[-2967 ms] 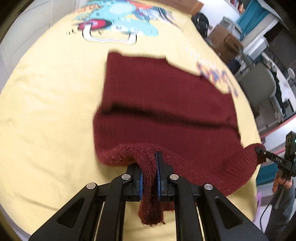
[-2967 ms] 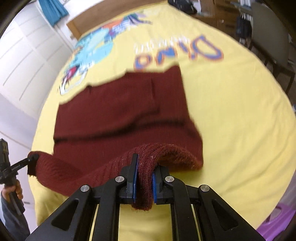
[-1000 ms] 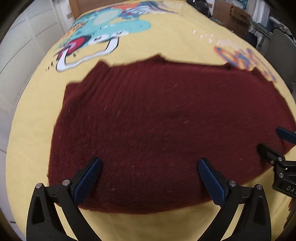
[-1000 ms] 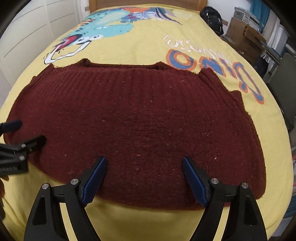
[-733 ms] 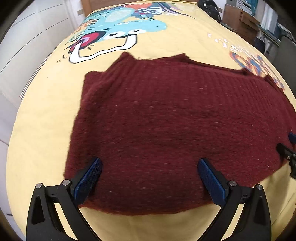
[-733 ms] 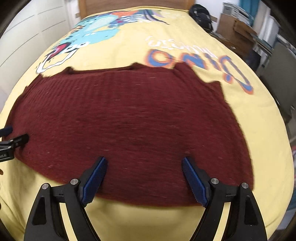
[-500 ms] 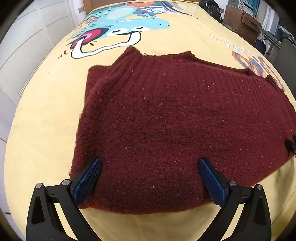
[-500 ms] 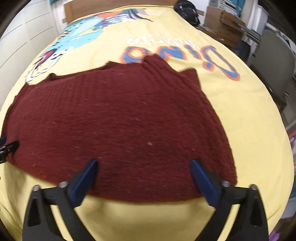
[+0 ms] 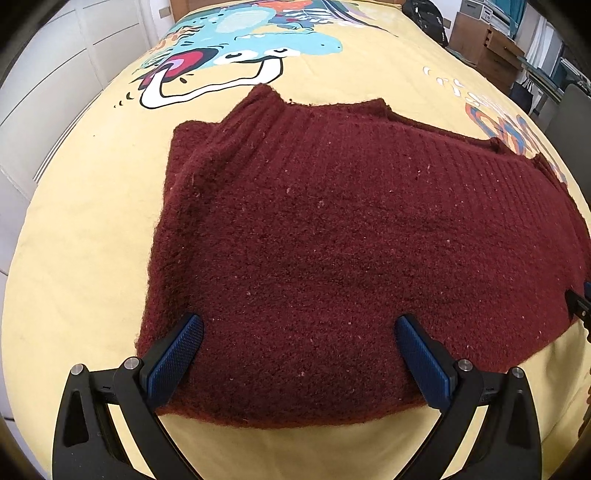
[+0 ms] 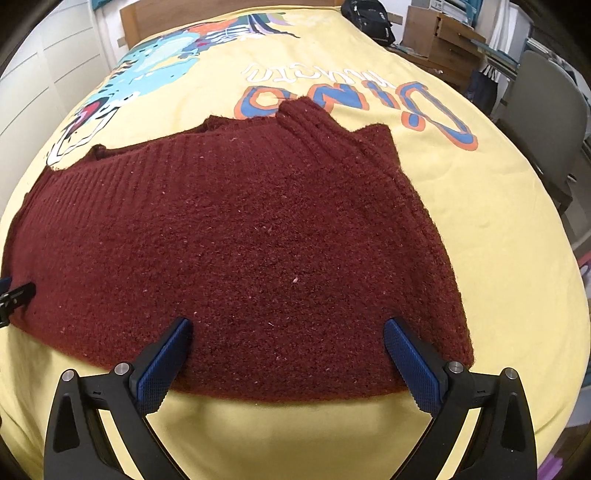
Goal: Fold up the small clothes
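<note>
A dark red knitted sweater (image 9: 332, 240) lies folded flat on a yellow bedspread (image 9: 85, 236) with a dinosaur print. My left gripper (image 9: 299, 328) is open and empty, its blue pads spread over the sweater's near left edge. My right gripper (image 10: 288, 328) is open and empty over the near right edge of the sweater (image 10: 240, 240). The right gripper's tip shows at the right edge of the left wrist view (image 9: 580, 306). The left gripper's tip shows at the left edge of the right wrist view (image 10: 14, 295).
White cupboard doors (image 9: 55, 74) stand left of the bed. A wooden drawer unit (image 10: 439, 33), a black bag (image 10: 369, 18) and a grey chair (image 10: 543, 110) stand to the right. The wooden headboard (image 10: 229, 7) is at the far end.
Three seconds ago both grippers were shut on the sweater's hem, carrying it over. Both have since let go and opened. The sweater now lies flat, and both grippers have drifted slightly outward.
</note>
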`<state>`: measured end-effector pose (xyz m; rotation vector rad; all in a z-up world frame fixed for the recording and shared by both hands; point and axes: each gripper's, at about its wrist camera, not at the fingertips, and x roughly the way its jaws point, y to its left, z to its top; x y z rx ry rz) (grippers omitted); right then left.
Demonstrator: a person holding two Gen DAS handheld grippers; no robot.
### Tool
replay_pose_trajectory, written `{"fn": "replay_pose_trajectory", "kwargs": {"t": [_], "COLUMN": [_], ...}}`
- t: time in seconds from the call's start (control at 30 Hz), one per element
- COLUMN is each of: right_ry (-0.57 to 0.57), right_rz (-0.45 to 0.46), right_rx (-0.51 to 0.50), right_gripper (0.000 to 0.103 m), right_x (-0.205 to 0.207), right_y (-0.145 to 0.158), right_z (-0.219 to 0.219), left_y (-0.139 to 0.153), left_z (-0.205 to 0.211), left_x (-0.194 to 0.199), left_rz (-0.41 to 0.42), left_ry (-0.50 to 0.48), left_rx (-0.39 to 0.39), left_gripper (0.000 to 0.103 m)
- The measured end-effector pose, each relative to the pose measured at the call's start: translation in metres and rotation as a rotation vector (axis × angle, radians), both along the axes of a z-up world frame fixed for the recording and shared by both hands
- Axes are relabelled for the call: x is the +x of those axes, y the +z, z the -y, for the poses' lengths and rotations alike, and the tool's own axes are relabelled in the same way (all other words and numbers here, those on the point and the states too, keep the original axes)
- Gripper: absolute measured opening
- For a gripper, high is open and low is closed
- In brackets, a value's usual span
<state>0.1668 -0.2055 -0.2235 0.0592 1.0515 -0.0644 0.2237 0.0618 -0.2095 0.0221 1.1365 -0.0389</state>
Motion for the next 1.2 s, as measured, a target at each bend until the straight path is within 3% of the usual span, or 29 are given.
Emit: {"fn": "replay_pose_trajectory", "kwargs": {"t": [0.37, 0.47, 0.8, 1.03, 1.07, 1.17, 1.2], "right_ry": [0.061, 0.070, 0.048, 0.020, 0.015, 0.000, -0.004], "right_rz": [0.017, 0.019, -0.028, -0.038, -0.037, -0.030, -0.027], "right_rx": [-0.021, -0.027, 0.001, 0.009, 0.011, 0.026, 0.033], "right_gripper": [0.102, 0.102, 0.102, 0.102, 0.102, 0.102, 0.102], "right_x": [-0.017, -0.024, -0.041, -0.044, -0.045, -0.047, -0.048], "right_y": [0.032, 0.037, 0.032, 0.031, 0.032, 0.035, 0.037], "right_z": [-0.014, -0.016, -0.005, 0.009, 0.010, 0.016, 0.018], "left_y": [0.031, 0.033, -0.008, -0.024, -0.024, -0.017, -0.016], "left_z": [-0.034, -0.050, -0.093, -0.094, -0.092, -0.083, -0.081], "left_x": [-0.005, -0.006, 0.016, 0.028, 0.027, 0.028, 0.030], "left_rz": [-0.042, -0.048, -0.188, -0.208, -0.212, -0.217, -0.222], "left_ry": [0.014, 0.037, 0.104, 0.090, 0.079, 0.019, 0.019], "left_rx": [-0.113, -0.085, -0.244, -0.305, -0.311, -0.389, -0.386], "left_gripper": [0.102, 0.102, 0.102, 0.102, 0.098, 0.044, 0.041]}}
